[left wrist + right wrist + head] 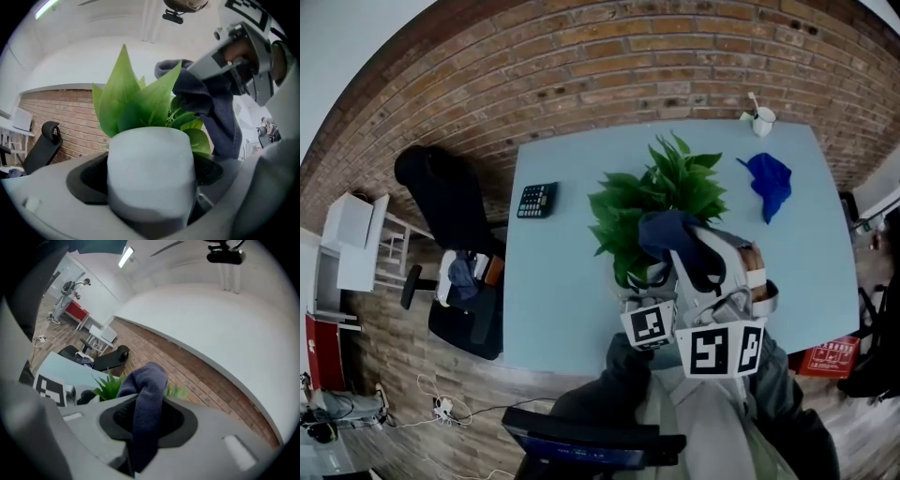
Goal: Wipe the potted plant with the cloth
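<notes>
A leafy green potted plant (661,192) stands near the middle of the light blue table (553,281). In the left gripper view its white pot (150,164) fills the space between the jaws, with the leaves (131,103) rising behind it. My left gripper (639,292) is shut on the pot from the near side. My right gripper (694,258) is shut on a dark blue cloth (675,236), held against the near leaves. In the right gripper view the cloth (145,404) hangs out of the jaws and hides most of the plant.
A bright blue cloth (769,183) lies at the table's far right, beside a white cup (762,120). A black calculator (537,200) sits at the far left. A black office chair (455,244) stands left of the table. A brick wall (628,66) runs behind.
</notes>
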`<action>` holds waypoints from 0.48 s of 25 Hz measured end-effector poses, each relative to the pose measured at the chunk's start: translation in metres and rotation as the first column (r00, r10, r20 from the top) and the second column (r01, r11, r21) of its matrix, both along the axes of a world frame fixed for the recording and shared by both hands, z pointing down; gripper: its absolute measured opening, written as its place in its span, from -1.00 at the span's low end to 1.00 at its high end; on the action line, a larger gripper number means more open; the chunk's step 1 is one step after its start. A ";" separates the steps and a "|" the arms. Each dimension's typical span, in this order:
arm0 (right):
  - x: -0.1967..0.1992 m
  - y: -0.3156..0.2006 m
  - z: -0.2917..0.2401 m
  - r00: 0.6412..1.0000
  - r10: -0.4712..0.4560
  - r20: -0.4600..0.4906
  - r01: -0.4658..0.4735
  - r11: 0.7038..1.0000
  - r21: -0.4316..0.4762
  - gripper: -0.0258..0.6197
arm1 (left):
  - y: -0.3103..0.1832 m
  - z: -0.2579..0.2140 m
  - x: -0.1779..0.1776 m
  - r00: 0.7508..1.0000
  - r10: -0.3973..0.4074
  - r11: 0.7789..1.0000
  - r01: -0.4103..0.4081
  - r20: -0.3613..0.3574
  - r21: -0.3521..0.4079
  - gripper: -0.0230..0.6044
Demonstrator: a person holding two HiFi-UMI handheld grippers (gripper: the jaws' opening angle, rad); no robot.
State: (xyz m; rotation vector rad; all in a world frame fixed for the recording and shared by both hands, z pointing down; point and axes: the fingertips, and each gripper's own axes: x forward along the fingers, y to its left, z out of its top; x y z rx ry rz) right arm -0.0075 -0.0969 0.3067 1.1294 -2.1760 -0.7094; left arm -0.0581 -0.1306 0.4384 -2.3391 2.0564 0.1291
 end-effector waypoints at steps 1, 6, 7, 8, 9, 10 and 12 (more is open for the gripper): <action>0.003 -0.002 0.009 1.000 0.004 -0.024 -0.004 1.000 -0.024 -0.62 | -0.001 -0.001 0.000 1.000 0.001 1.000 -0.001 -0.011 -0.005 0.78; 0.011 0.017 0.065 0.996 -0.089 -0.004 0.085 0.964 -0.251 -0.62 | -0.004 -0.007 -0.002 0.997 0.030 0.999 -0.033 -0.077 -0.030 0.78; 0.014 0.019 0.071 0.994 -0.097 0.046 0.106 0.955 -0.276 -0.62 | -0.005 -0.008 -0.003 0.995 0.038 0.999 -0.040 -0.092 -0.029 0.78; 0.018 0.019 0.073 0.988 -0.102 0.113 0.130 0.952 -0.278 -0.62 | -0.005 -0.009 -0.004 0.994 0.046 0.998 -0.049 -0.104 -0.029 0.78; 0.022 0.017 0.069 0.974 -0.102 0.202 0.153 0.954 -0.258 -0.62 | -0.005 -0.010 -0.003 0.992 0.057 0.998 -0.061 -0.115 -0.030 0.78; 0.028 0.013 0.060 0.949 -0.090 0.303 0.164 0.960 -0.228 -0.62 | -0.005 -0.010 -0.003 0.990 0.070 0.997 -0.074 -0.126 -0.031 0.78; 0.042 0.002 0.037 0.894 -0.045 0.446 0.131 0.978 -0.165 -0.62 | -0.003 -0.010 0.001 0.985 0.096 0.994 -0.102 -0.145 -0.038 0.78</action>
